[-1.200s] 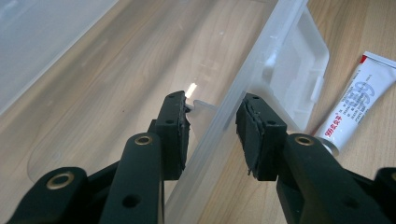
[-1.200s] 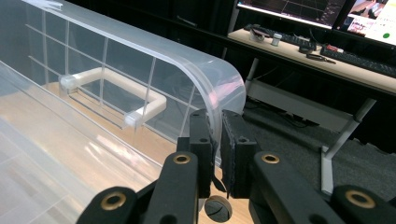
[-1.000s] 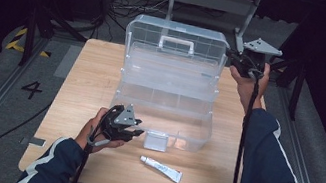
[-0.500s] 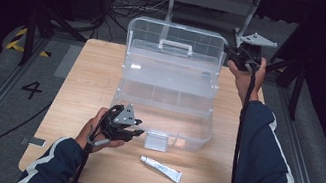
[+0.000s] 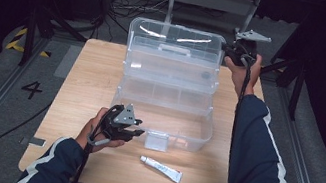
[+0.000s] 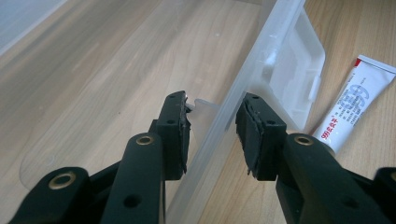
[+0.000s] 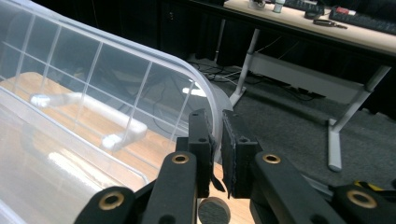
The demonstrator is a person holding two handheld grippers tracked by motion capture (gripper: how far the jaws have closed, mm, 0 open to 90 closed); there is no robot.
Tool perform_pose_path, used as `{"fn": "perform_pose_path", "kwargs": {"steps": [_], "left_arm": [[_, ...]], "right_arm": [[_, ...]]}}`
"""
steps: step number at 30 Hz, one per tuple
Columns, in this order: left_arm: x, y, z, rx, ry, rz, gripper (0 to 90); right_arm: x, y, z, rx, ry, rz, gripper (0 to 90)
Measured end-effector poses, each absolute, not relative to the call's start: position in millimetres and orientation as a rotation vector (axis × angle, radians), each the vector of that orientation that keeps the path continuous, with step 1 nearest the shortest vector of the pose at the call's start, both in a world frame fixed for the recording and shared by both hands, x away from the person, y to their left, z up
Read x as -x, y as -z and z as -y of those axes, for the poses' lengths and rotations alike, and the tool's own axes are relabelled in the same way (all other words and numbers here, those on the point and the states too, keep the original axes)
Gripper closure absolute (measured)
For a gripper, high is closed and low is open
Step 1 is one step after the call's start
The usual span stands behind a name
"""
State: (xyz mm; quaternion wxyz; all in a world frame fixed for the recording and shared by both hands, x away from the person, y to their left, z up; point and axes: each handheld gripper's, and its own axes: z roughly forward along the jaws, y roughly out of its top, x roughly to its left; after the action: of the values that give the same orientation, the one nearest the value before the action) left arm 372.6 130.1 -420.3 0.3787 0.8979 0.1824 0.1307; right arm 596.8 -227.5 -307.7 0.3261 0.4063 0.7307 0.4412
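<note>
We see a clear storage box (image 5: 165, 97) mid-tabletop (image 5: 80, 87), its lid (image 5: 173, 55) raised. Our right tool (image 5: 233, 52) pinches the lid's far right corner; our left tool (image 5: 130, 129), jaws spread, straddles the box's front wall. A tube (image 5: 161, 169) lies just before the box.

The bench (image 5: 86, 83) was pale wood-grain, smooth with a low sheen. The storage box (image 5: 170, 98) was clear, glossy plastic, its raised lid (image 5: 175, 40) ribbed in a grid and catching bright glare. A small tube (image 5: 161, 169) looked like white glossy plastic, though its material was hard to judge. The left tongs (image 6: 212, 128) were matt black plastic with brass-coloured rivets and rough, frayed dark pads (image 6: 250, 135); the right tongs (image 7: 215, 154) looked alike. The person's sleeves (image 5: 256, 153) were dark blue cloth.
</note>
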Motion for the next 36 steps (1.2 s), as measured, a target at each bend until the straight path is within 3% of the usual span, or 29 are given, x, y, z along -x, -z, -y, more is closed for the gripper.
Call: {"fn": "perform_pose_path", "kwargs": {"steps": [36], "left_arm": [[-369,421,-128,-2.287,-0.346,-0.483,64.1]], "right_arm": [[-659,346,227,-1.177,-1.093,-2.061,81.6]]}}
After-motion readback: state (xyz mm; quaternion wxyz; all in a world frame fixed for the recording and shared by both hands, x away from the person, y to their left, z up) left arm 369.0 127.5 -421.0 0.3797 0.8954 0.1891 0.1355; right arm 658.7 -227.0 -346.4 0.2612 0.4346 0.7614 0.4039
